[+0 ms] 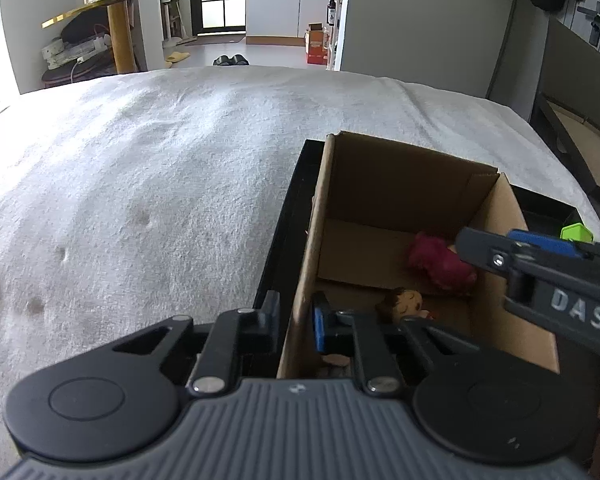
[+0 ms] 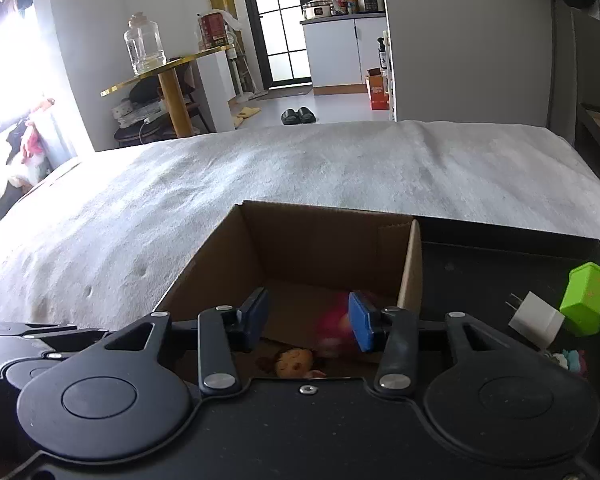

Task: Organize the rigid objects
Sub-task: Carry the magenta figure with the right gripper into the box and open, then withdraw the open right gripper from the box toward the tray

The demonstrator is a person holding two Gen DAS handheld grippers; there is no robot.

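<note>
An open cardboard box [image 1: 400, 184] stands in a black tray [image 1: 284, 240] on a white cloth-covered table. My left gripper [image 1: 296, 320] is shut on the box's left wall, with one finger outside and the blue pad inside. My right gripper [image 2: 308, 322] hangs open over the box [image 2: 320, 240]; in the left wrist view the right gripper [image 1: 488, 244] reaches in from the right. Below it on the box floor lie a red plush thing [image 1: 440, 264], blurred between the fingers, and a small brown-haired doll [image 2: 294, 362].
To the right of the box, the black tray [image 2: 500, 264] holds a green block [image 2: 586, 304], a white plug adapter [image 2: 536, 320] and some small colourful bits. The white cloth [image 1: 160, 180] spreads to the left and behind. A gold side table [image 2: 168, 68] stands beyond it.
</note>
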